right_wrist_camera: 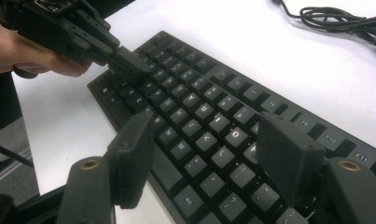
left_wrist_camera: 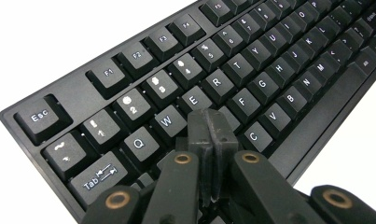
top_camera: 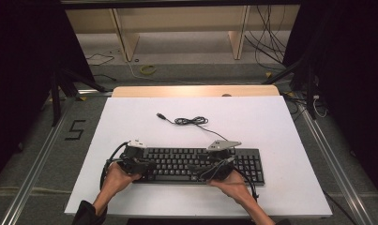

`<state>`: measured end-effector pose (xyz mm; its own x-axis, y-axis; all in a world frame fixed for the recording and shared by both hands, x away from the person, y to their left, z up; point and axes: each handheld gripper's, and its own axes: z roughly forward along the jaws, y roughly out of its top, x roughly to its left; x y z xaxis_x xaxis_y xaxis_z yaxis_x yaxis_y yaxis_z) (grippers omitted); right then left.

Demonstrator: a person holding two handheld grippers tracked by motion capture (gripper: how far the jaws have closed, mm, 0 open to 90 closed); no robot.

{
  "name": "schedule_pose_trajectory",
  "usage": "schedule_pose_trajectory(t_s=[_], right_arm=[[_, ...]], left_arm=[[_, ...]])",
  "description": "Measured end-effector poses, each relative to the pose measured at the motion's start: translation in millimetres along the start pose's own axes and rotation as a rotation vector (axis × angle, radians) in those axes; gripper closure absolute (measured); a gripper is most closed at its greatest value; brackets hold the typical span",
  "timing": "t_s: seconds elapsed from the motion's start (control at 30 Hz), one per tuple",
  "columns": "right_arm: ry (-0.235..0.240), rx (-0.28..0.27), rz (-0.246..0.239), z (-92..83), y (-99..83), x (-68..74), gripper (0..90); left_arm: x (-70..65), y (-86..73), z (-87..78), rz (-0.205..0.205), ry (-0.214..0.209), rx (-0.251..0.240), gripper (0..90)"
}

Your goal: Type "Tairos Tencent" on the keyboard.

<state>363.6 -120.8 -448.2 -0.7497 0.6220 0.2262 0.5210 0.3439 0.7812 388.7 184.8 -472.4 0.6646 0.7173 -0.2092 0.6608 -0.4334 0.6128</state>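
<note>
While left tongs (left_wrist_camera: 212,122) (closed) touch keyboard (left_wrist_camera: 251,70), right tongs (right_wrist_camera: 209,154) gape.

Left tool (left_wrist_camera: 210,122) closed, tips on keyboard (left_wrist_camera: 83,88).

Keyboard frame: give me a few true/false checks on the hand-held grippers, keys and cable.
1. The left hand-held gripper has its jaws shut together over the keyboard. True.
2. The right hand-held gripper is shut. False: its jaws stand wide apart above the keys.
3. The cable lies loosely bundled on the white table behind the keyboard. True.
4. The keyboard is white. False: it is black.
</note>
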Motion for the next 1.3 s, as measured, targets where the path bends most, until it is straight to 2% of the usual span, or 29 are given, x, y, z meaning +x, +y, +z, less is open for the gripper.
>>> schedule_pose_trajectory(t_s=[0.17, 0.33, 0.63, 0.97, 1.13, 1.3], right_arm=[[0.001, 0.0, 0.0, -0.2, 0.2, -0.3, 38.1], [-0.001, -0.006, 0.004, -1.3, 0.8, -1.0, 38.1], [0.0, -0.006, 0.004, -0.7, 0.8, -0.4, 38.0], [0.0, -0.006, 0.005, -1.0, 1.0, 0.0, 38.1], [0.002, -0.003, 0.003, -0.2, 1.0, 0.8, 38.2], [0.008, -0.003, 0.002, 0.5, 1.6, 2.5, 39.1]], left_arm=[[0.0, 0.7, -2.5, 0.0, 0.006, -0.028, 88.9], [0.0, 2.5, -9.4, -0.022, -0.013, -0.072, 82.2], [0.1, 2.5, -16.1, -0.036, -0.051, -0.109, 67.0], [-2.7, 1.3, -22.7, -0.063, -0.078, -0.166, 45.2], [-2.8, -0.3, -25.9, -0.072, -0.077, -0.2, 38.4], [-2.8, -3.2, -27.9, -0.08, -0.08, -0.214, 34.9]])
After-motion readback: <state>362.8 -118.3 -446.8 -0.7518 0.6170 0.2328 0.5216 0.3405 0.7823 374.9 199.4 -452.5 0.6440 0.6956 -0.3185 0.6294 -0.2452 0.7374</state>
